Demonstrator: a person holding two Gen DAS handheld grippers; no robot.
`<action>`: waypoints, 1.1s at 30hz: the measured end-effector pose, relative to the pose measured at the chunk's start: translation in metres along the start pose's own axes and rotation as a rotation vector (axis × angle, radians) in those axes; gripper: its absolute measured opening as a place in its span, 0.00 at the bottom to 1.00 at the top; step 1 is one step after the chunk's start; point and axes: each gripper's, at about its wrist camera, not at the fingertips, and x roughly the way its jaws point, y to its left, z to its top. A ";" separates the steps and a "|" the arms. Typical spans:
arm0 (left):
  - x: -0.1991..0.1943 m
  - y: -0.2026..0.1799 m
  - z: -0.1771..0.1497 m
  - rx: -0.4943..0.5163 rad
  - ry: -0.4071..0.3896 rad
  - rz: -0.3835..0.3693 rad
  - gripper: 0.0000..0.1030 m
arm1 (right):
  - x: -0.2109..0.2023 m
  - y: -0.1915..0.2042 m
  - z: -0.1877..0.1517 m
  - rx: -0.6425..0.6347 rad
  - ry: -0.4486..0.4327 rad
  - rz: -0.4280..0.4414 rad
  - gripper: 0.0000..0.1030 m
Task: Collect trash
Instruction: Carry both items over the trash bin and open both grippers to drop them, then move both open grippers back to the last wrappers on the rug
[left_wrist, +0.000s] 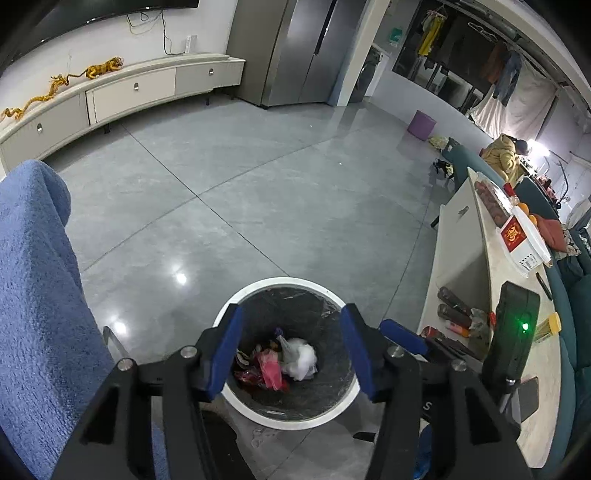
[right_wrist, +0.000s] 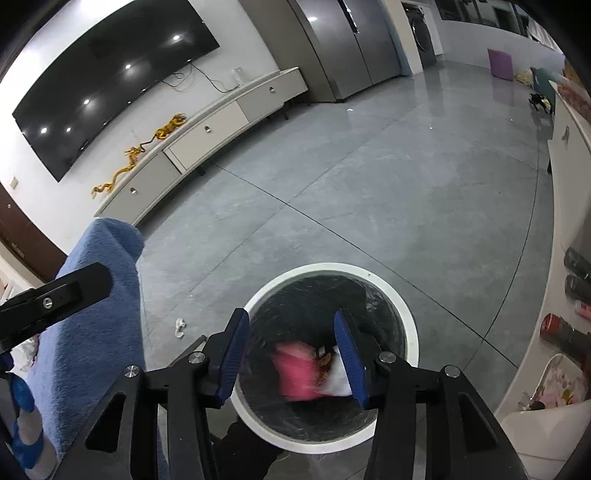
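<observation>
Step in hand, judged: dropping trash into bin, then fetching more.

Left tool (left_wrist: 291, 350): open, nothing between its blue pads; poised above bin (left_wrist: 255, 408).

Right tool (right_wrist: 291, 354): open, empty; also above bin, beside left tool. Pink item below it blurred in right view; falling or lying, cannot tell.

Bin: round, white rim, black liner; on grey tiled floor (left_wrist: 258, 192), next to counter (left_wrist: 461, 258).

Trash in bin (left_wrist: 284, 360): pink wrapper, white crumpled bag, red and dark scraps, heaped at bottom; well below rim, plenty of room.

Trash outstanding: small white crumpled scrap (right_wrist: 180, 327) on floor, left of bin, near blue towel (right_wrist: 92, 332). Cans and wrappers on counter (left_wrist: 454, 314); trash or not, cannot tell.

Method advised: keep releases centred over liner, clear of rim; approach floor scrap from above, pads straddling it, close gently since light paper slips or skids; keep tools apart to avoid clashing over bin.
</observation>
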 end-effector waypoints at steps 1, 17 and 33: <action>-0.003 0.000 -0.001 0.006 -0.010 0.015 0.51 | -0.001 0.000 0.000 0.001 -0.001 -0.002 0.46; -0.098 0.019 -0.024 0.028 -0.222 0.189 0.52 | -0.061 0.042 -0.007 -0.065 -0.113 0.012 0.53; -0.193 0.109 -0.055 -0.089 -0.357 0.283 0.65 | -0.097 0.164 -0.011 -0.267 -0.163 0.135 0.60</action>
